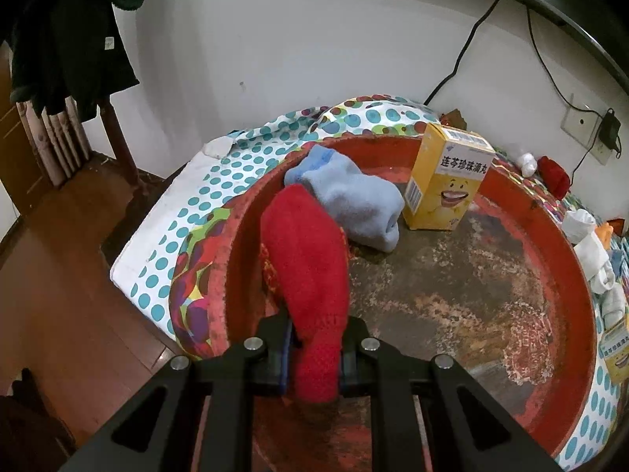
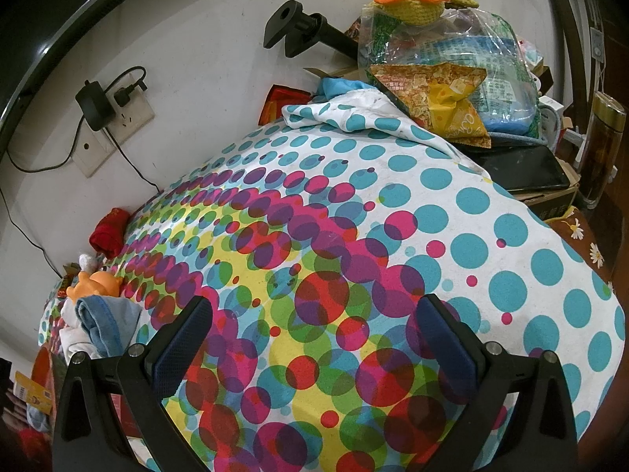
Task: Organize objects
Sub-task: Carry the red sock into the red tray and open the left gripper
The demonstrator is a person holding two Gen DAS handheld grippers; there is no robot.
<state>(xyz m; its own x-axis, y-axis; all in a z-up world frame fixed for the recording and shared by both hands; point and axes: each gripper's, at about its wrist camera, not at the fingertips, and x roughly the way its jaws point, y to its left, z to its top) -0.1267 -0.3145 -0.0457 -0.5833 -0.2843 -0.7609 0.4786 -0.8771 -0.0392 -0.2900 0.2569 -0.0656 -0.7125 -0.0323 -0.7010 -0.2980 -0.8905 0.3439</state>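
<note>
A spotted cloth [image 2: 452,212], white with teal, pink and yellow dots, covers the table and fills most of the right wrist view. On its left end, in the left wrist view, sits a large round red basin [image 1: 570,259] with a worn, dark bottom; its rim reaches almost to the cloth's left edge, where the cloth [image 1: 184,212] hangs over the wooden floor [image 1: 67,267].

Inside the basin, against the far wall, a yellow box [image 1: 444,181] with a smiling cartoon face stands upright. Just beside it on the left lies a folded light blue sock [image 1: 354,200], touching the far-left wall of the basin. A red sock [image 1: 306,259] stretches from the blue sock toward the near rim, its far end resting against the blue one.

The left gripper [image 1: 314,362] is clamped on the near end of the red sock, the pads pressing it from both sides above the basin's near-left part.

The right gripper [image 2: 314,338] hangs over the middle of the cloth with its jaws wide apart and nothing between them.

Along the cloth's far edge by the wall lie a small red bundle [image 2: 108,232], an orange toy [image 2: 94,285] and a heap of white and blue socks [image 2: 102,322]. At the cloth's far right corner a pile of bags and packets [image 2: 452,74] carries a yellow knitted toy [image 2: 420,4].
</note>
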